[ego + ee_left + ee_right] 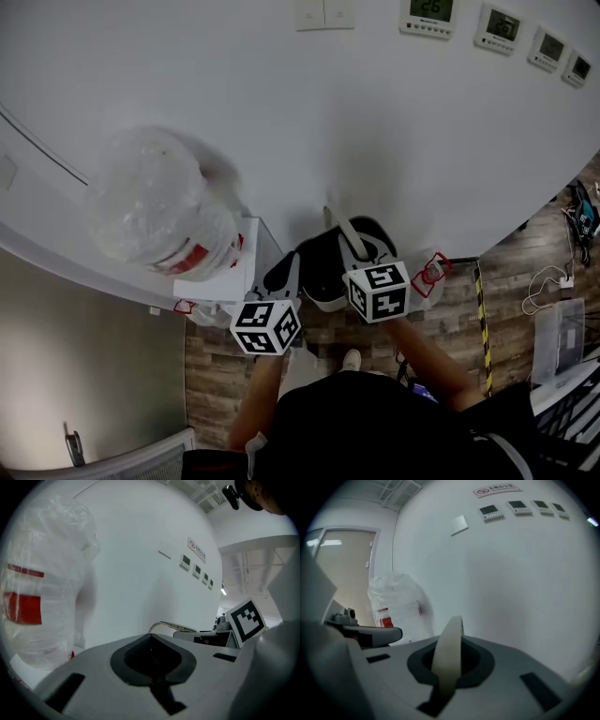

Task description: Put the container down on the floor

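right gripper [449, 667] is clamped on the beige handle [449, 641] of the dark container [319, 269], left gripper [152, 657] jaws pressed together just beside it

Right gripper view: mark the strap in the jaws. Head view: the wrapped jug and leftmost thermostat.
beige strap [448, 656], right gripper view, mid-band just above the jaws.
plastic-wrapped jug [155, 202], head view, clear-wrapped body.
thermostat [430, 10], head view, green display.
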`<action>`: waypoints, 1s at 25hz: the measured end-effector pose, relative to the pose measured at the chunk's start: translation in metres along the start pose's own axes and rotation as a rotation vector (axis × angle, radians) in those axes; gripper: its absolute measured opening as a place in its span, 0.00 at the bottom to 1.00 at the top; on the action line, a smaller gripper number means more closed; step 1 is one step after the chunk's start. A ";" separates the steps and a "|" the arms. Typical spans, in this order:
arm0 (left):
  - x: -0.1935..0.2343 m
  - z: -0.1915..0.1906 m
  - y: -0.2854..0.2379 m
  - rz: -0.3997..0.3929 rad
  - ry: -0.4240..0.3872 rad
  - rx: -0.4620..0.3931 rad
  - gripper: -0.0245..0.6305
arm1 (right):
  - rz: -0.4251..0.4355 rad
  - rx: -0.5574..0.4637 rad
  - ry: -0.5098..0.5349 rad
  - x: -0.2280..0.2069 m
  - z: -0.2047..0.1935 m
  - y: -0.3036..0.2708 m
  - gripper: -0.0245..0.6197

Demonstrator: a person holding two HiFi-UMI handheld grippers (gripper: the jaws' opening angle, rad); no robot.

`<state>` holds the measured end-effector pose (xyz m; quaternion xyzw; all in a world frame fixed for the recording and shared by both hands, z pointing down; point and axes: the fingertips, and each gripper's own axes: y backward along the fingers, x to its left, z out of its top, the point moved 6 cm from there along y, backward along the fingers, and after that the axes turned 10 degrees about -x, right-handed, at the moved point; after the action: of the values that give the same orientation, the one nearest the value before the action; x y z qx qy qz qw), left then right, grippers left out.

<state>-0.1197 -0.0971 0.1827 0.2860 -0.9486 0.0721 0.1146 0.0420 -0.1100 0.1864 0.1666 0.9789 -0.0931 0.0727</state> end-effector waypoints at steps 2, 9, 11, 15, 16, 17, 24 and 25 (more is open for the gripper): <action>0.009 0.000 -0.005 -0.012 0.004 0.009 0.06 | -0.015 0.004 -0.004 0.002 -0.002 -0.006 0.08; 0.038 -0.009 -0.022 -0.040 0.050 0.049 0.06 | -0.056 0.047 -0.004 0.006 -0.014 -0.025 0.08; 0.046 -0.014 -0.026 -0.043 0.063 0.066 0.06 | -0.064 0.064 -0.009 0.007 -0.020 -0.031 0.08; 0.057 -0.027 -0.031 -0.044 0.082 0.096 0.06 | -0.080 0.107 -0.014 0.008 -0.037 -0.038 0.08; 0.059 -0.030 -0.032 -0.045 0.087 0.101 0.06 | -0.084 0.117 -0.010 0.008 -0.042 -0.040 0.08; 0.060 -0.033 -0.034 -0.047 0.091 0.106 0.06 | -0.089 0.126 -0.005 0.008 -0.046 -0.041 0.08; 0.068 -0.053 -0.039 -0.072 0.126 0.136 0.06 | -0.135 0.199 0.010 0.011 -0.070 -0.047 0.08; 0.069 -0.056 -0.038 -0.074 0.132 0.139 0.06 | -0.139 0.212 0.015 0.012 -0.074 -0.048 0.08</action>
<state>-0.1445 -0.1539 0.2578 0.3226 -0.9206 0.1522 0.1593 0.0065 -0.1352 0.2636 0.1057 0.9733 -0.1996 0.0406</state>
